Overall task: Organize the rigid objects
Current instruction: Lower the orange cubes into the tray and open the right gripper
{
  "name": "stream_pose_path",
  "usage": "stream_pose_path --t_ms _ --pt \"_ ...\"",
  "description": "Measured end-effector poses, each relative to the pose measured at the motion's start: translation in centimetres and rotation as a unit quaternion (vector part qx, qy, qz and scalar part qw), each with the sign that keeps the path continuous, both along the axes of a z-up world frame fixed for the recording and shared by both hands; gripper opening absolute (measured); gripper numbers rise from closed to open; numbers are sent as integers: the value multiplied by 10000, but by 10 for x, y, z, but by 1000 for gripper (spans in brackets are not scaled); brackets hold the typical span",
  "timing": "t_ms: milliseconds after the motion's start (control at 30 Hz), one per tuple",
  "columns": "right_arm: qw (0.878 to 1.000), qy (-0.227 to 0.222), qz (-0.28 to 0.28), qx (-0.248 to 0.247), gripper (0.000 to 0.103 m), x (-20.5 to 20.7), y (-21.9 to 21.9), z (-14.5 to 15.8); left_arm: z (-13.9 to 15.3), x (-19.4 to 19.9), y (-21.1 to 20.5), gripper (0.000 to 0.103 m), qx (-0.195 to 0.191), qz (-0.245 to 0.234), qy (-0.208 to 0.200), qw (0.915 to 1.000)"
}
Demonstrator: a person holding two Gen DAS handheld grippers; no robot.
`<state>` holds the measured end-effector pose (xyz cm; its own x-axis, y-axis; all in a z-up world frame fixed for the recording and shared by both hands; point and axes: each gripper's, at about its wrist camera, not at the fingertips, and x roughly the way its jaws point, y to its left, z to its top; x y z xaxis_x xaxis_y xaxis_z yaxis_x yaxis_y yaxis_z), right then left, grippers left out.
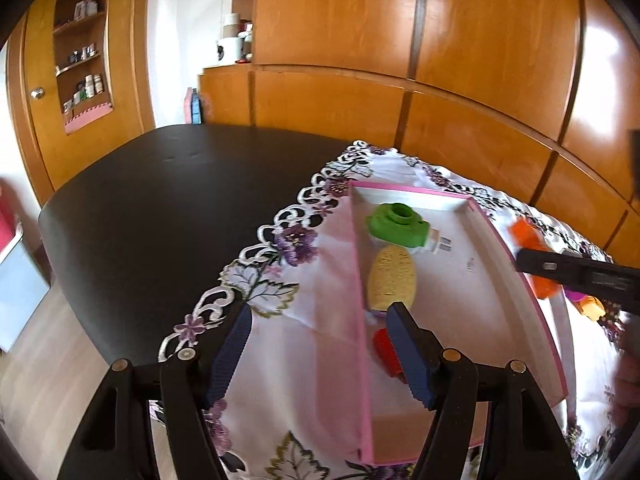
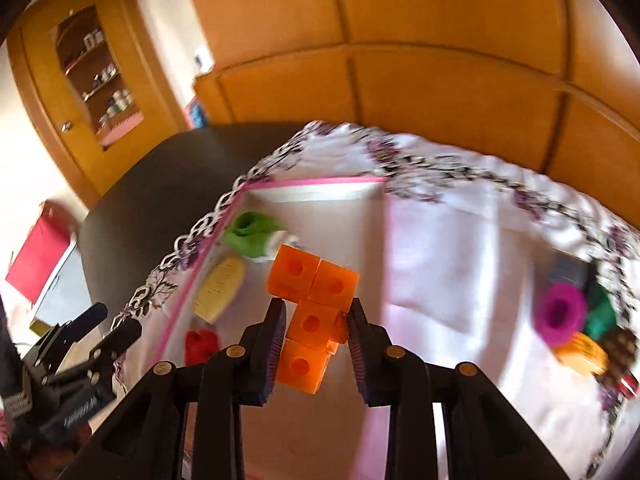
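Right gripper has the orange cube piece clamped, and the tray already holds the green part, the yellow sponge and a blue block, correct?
Almost. The block in the tray is red, not blue, as the right wrist view shows. The rest stands: the right gripper clamps the orange cube piece, and the green part and yellow sponge lie in the tray.
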<state>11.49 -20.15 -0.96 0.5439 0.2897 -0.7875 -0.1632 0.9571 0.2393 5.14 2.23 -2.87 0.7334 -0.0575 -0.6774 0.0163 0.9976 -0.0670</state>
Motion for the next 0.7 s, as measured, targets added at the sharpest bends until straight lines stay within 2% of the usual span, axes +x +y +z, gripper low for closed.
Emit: stream_pose_path --t_ms 133,267,467,700 --pt "9990 376 125 -218 30 34 36 -30 -3 2 8 70 -11 85 45 10000" --pt "9960 739 142 -484 30 49 53 -56 -6 2 16 70 -20 142 73 9999" --pt "9951 589 183 -776 32 49 64 -55 -11 3 20 70 -103 200 166 9996" --pt "9961 615 159 -618 37 45 62 -54 -9 -2 14 70 -68 120 144 9998"
